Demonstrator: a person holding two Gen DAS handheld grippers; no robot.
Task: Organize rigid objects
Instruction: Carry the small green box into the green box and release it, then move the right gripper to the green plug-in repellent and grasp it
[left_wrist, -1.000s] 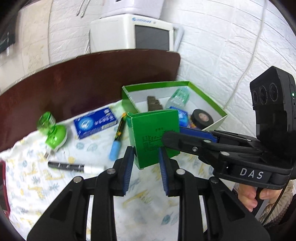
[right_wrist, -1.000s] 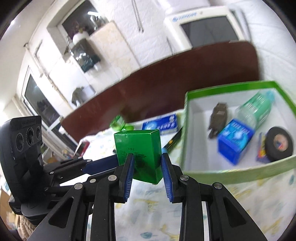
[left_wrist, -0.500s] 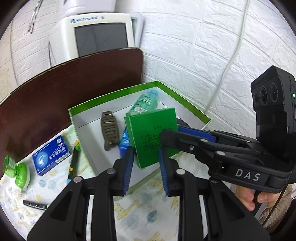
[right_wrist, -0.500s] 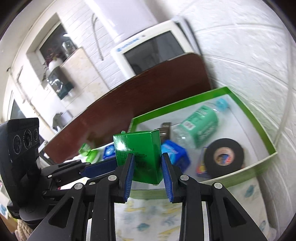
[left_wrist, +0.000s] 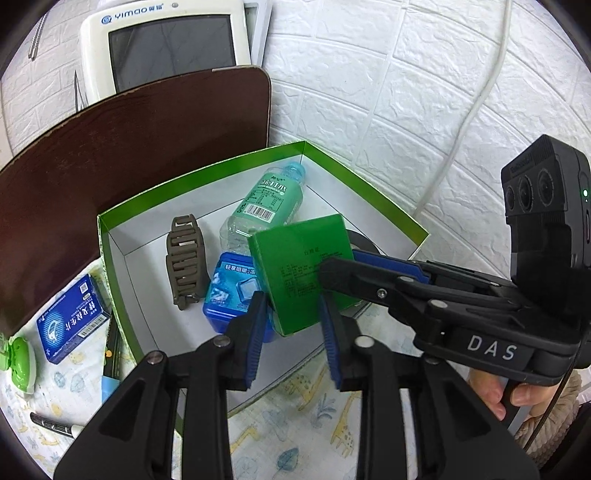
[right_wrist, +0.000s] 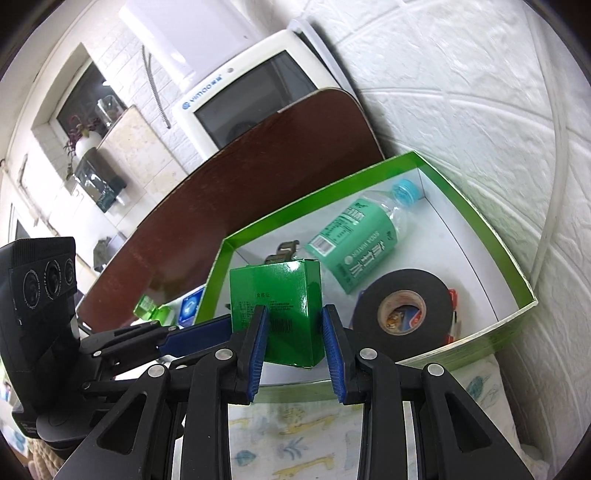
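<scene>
A glossy green carton (left_wrist: 303, 266) hangs tilted over the front of the green-rimmed white tray (left_wrist: 369, 184). My right gripper (right_wrist: 293, 332) is shut on the carton (right_wrist: 284, 306), its blue pads pressing both narrow sides. My left gripper (left_wrist: 293, 321) straddles the carton's lower corner. Its jaws are opening, and a thin gap shows beside the left pad. The right gripper's fingers (left_wrist: 369, 266) come in from the right in the left wrist view. Inside the tray lie a green-labelled bottle (left_wrist: 269, 199), a blue box (left_wrist: 232, 291), a brown strap (left_wrist: 184, 266) and a black tape roll (right_wrist: 399, 306).
Left of the tray, a patterned cloth holds a blue medicine box (left_wrist: 72, 321), a green plug-in device (left_wrist: 22, 358), a pen (left_wrist: 110, 354) and a marker (left_wrist: 55, 424). A brown board (left_wrist: 129, 147) and a white appliance (left_wrist: 166, 48) stand behind. A white brick wall with a cable (left_wrist: 472, 110) is on the right.
Both grippers carried the green carton rightward from above the cloth to over the tray. The carton now tilts, and the left jaws stand slightly wider.
</scene>
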